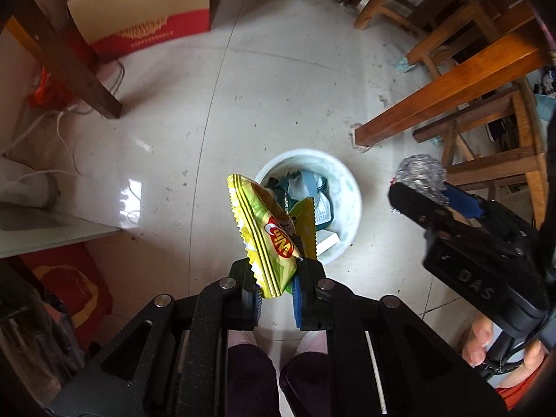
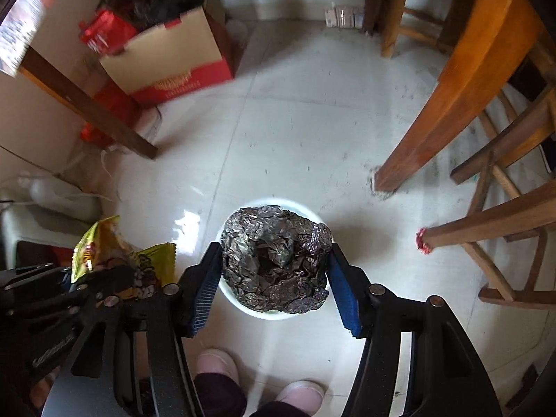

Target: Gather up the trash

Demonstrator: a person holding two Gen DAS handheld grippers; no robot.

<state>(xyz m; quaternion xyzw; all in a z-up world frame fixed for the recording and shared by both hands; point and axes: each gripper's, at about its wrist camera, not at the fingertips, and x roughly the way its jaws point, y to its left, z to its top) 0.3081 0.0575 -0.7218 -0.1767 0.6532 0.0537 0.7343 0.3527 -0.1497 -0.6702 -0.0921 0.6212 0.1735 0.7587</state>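
Two tools holding trash above a white bin [image 1: 342,187] on a pale, scuffed tile floor [image 1: 278,87].

The left tool [image 1: 276,279] pinches a yellow-green snack wrapper [image 1: 266,229]; its red logo is unreadable. The right tool [image 2: 274,271] grips a crumpled foil ball [image 2: 274,257], hiding the bin. A red-and-tan carton [image 1: 139,10] sits at 11 o'clock, wooden bench legs [image 1: 451,83] at 2; "DAS" marks the right tool.

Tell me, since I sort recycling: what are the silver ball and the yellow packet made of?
Silver ball: looks like crumpled aluminium foil, with sharp creases and metallic glints. Yellow packet: seemingly glossy plastic film, shiny with serrated sealed edges.
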